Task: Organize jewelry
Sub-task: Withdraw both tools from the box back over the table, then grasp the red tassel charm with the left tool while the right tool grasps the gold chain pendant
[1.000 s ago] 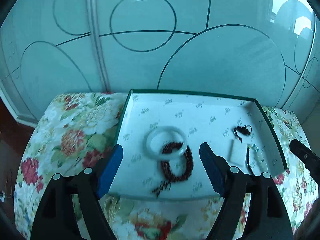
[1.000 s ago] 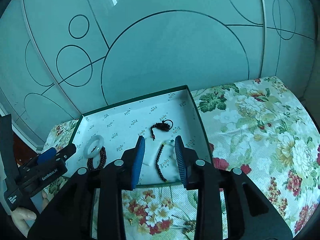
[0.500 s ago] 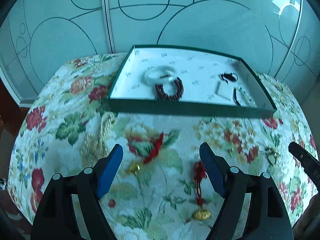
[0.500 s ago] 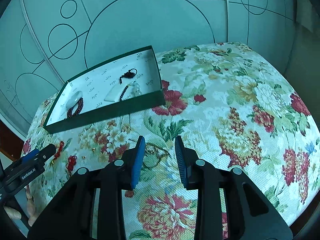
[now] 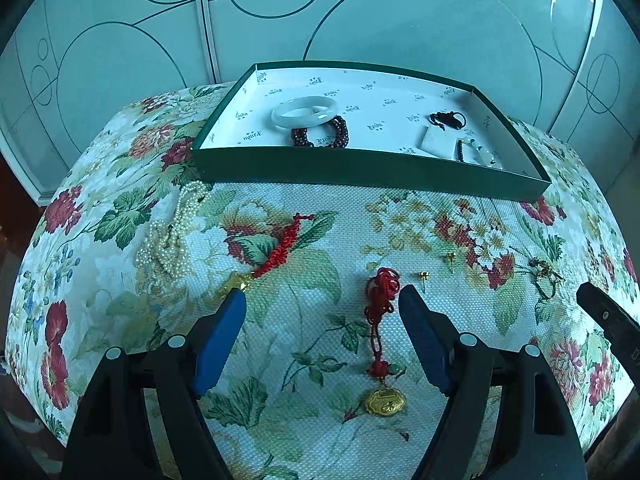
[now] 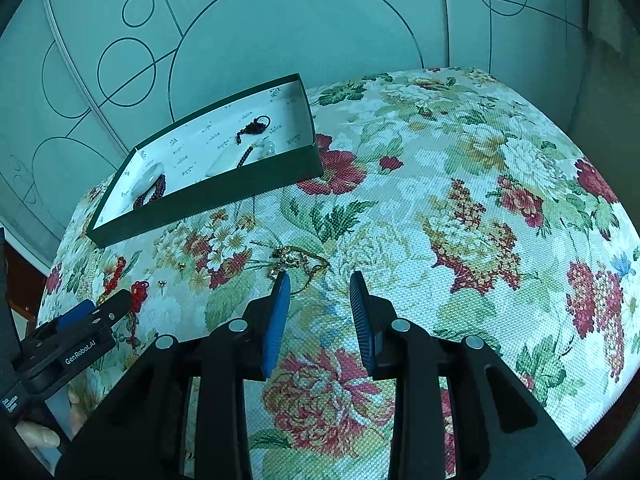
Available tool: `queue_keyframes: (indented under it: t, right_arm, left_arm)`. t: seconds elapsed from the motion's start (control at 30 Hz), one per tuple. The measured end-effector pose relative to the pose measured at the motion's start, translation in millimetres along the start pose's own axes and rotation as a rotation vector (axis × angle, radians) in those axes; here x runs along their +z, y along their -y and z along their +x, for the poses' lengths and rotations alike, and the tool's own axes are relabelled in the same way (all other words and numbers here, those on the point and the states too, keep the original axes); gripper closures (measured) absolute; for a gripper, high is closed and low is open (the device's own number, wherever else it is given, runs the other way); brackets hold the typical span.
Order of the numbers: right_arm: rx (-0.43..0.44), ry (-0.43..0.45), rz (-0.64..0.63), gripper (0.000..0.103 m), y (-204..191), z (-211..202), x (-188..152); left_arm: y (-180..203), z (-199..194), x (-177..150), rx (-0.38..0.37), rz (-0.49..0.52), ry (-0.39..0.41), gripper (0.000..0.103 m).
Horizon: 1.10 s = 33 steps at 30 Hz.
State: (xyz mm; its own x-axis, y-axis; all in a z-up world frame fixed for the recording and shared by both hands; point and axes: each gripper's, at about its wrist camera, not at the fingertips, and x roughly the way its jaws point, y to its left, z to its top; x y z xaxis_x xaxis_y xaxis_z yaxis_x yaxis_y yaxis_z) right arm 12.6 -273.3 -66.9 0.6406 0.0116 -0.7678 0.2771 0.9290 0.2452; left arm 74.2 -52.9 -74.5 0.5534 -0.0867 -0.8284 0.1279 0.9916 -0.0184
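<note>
Left gripper: the left gripper (image 5: 322,300) hovers over the floral cloth with its blue-padded fingers (image 5: 218,336) spread wide, released and holding nothing.
Right gripper: the right gripper (image 6: 318,280) is also released, its jaws parted above the cloth, with nothing between them.
Bench: a bench covered in a floral woven cloth (image 5: 320,360) of red, green and cream carries everything.
Box: a shallow dark green cardboard box with a white printed lining (image 5: 360,168) sits at the far edge of the bench, against the frosted glass panels (image 5: 400,32).
In the box: a pale white jade bangle (image 5: 304,112) rests touching a dark red beaded bracelet (image 5: 340,132); further right lie a black knotted cord (image 5: 448,119), a white flat pendant (image 5: 436,140) and a dark-and-pale bead strand (image 5: 476,152).
Loose on cloth, left: a white pearl necklace (image 5: 172,236) is heaped just in front of the box's left corner.
Loose on cloth, centre: a red braided cord with a gold charm (image 5: 280,246) lies near the left finger's tip; a red knotted cord with a gold lock pendant (image 5: 380,320) lies between the left gripper's fingers, close to the right one.
Earrings: two small gold stud earrings (image 5: 423,277) lie just beyond that finger.
Gold chain: a tangled gold chain necklace (image 6: 296,262) lies just ahead of the right gripper's left finger.
</note>
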Motion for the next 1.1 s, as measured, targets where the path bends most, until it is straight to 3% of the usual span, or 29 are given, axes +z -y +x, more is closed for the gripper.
queue_keyframes:
  t: [0.4,0.73,1.1]
  right_arm:
    - [0.032,0.002,0.052,0.072,9.8,1.9,1.6]
    - [0.054,0.0,0.08,0.072,14.4,2.4,1.3]
    - [0.049,-0.021,0.051,0.072,6.6,8.3,-1.9]
  left_arm:
    - [24.2,6.3,-1.7,-0.005,0.056,-0.009,0.049]
    - [33.8,9.7,-2.5,-0.011,0.105,0.005,0.087]
    - [18.2,7.6,0.1,-0.006,0.093,0.018,0.091]
